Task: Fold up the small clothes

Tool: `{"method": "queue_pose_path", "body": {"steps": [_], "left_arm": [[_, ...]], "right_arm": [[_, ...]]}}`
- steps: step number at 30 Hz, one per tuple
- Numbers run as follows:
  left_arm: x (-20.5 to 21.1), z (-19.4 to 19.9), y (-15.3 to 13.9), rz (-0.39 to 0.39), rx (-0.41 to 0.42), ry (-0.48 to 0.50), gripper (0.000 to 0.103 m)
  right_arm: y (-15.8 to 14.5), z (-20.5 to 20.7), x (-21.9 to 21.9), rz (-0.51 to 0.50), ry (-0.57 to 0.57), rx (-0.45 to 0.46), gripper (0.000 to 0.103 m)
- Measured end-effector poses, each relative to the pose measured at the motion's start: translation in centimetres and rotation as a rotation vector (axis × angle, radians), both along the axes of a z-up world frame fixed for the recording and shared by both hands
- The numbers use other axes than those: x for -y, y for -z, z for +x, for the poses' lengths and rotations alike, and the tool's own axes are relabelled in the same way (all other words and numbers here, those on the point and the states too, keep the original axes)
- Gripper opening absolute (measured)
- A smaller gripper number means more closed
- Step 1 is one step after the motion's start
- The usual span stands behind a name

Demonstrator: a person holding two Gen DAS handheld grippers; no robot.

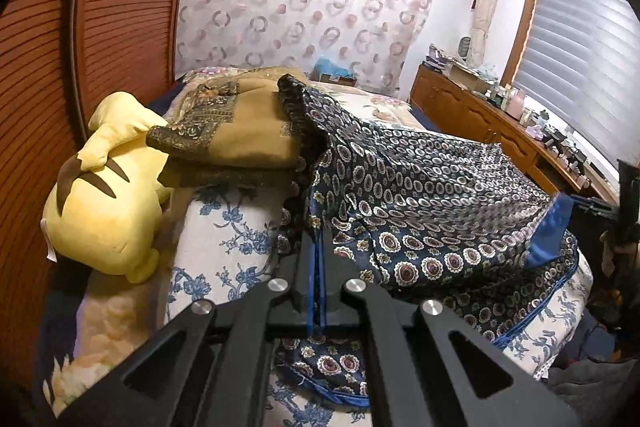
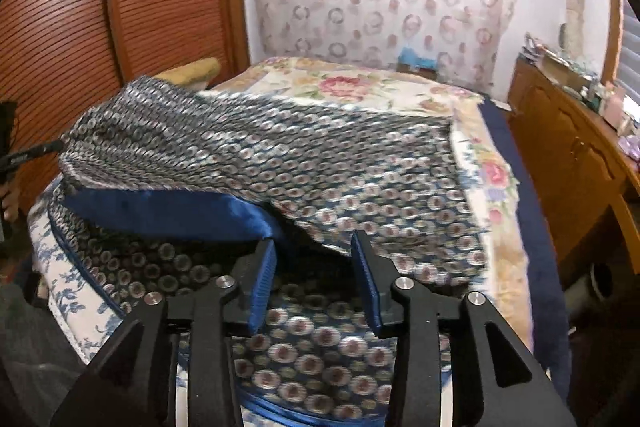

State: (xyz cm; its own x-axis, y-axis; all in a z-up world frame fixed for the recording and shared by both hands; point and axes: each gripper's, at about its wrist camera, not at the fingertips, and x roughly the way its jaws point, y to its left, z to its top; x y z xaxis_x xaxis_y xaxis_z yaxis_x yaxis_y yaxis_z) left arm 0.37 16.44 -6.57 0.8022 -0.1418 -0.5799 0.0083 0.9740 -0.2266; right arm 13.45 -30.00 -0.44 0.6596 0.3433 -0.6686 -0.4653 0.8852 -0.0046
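Fingers of the left gripper are pinching the hem of the patterned blue cloth, which is lying across the bed. The right gripper is standing with its jaws apart, seemingly gripping nothing, the blurred cloth draping just beyond. A yellow plush toy is resting farther left.

Cloth lies on bed, centre. Plush at 9 o'clock, folded blanket at 11, touching cloth. Dresser at 2.
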Motion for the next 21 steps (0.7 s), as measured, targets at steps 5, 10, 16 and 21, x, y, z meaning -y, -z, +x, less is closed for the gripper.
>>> {"method": "queue_pose_path", "body": {"steps": [5, 10, 16, 21], "left_arm": [[-0.4, 0.0, 0.4, 0.000, -0.005, -0.015, 0.000], [-0.4, 0.0, 0.4, 0.003, -0.005, -0.014, 0.000], [-0.3, 0.0, 0.7, 0.007, -0.012, -0.013, 0.000], [0.1, 0.0, 1.1, 0.014, -0.028, -0.007, 0.000]], "right_arm": [[-0.4, -0.2, 1.3, -0.022, 0.009, -0.006, 0.040], [0.0, 0.9, 3.7, -0.019, 0.118, -0.008, 0.040], [2.9, 5.2, 7.4, -0.032, 0.282, -0.090, 0.040], [4.8, 7.2, 8.6, 0.018, 0.299, -0.167, 0.039]]}}
